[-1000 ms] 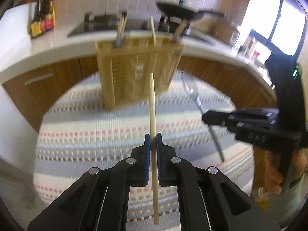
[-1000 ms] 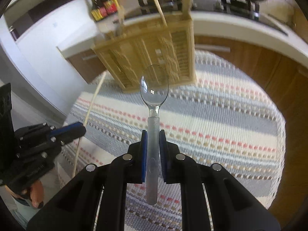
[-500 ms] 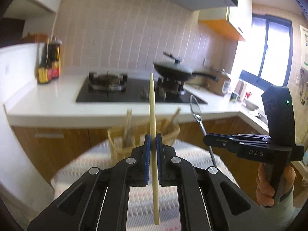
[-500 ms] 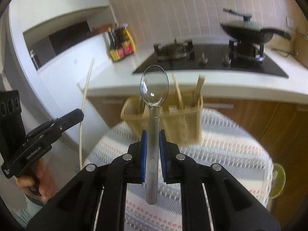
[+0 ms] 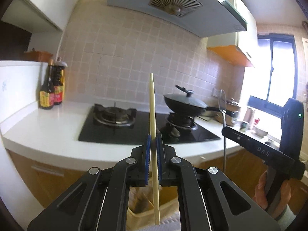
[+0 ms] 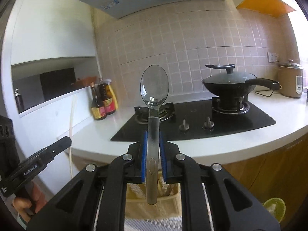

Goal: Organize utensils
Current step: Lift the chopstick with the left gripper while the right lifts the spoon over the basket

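Observation:
My left gripper [image 5: 153, 137] is shut on a pale wooden chopstick [image 5: 153, 104] that stands upright, its lower end hanging over the tan utensil basket [image 5: 143, 214] below. My right gripper [image 6: 153, 136] is shut on a metal spoon [image 6: 154, 90], bowl up, handle end over the basket [image 6: 134, 198]. In the left wrist view the right gripper [image 5: 224, 130] holds the spoon [image 5: 222, 104] at the right. In the right wrist view the left gripper [image 6: 66, 140] with the chopstick [image 6: 72, 115] is at the left.
A white counter [image 6: 259, 136] carries a black gas hob [image 6: 221, 123] with a lidded black pan [image 6: 231, 83], sauce bottles [image 6: 103, 104] and a rice cooker [image 6: 290, 80]. Wooden cabinets [image 6: 279, 165] stand below. A striped cloth [image 6: 154, 225] lies under the basket.
Both grippers have tilted up from pointing down at the basket and cloth to facing the counter and wall. The basket has dropped to the bottom of both views. The chopstick and spoon stay gripped.

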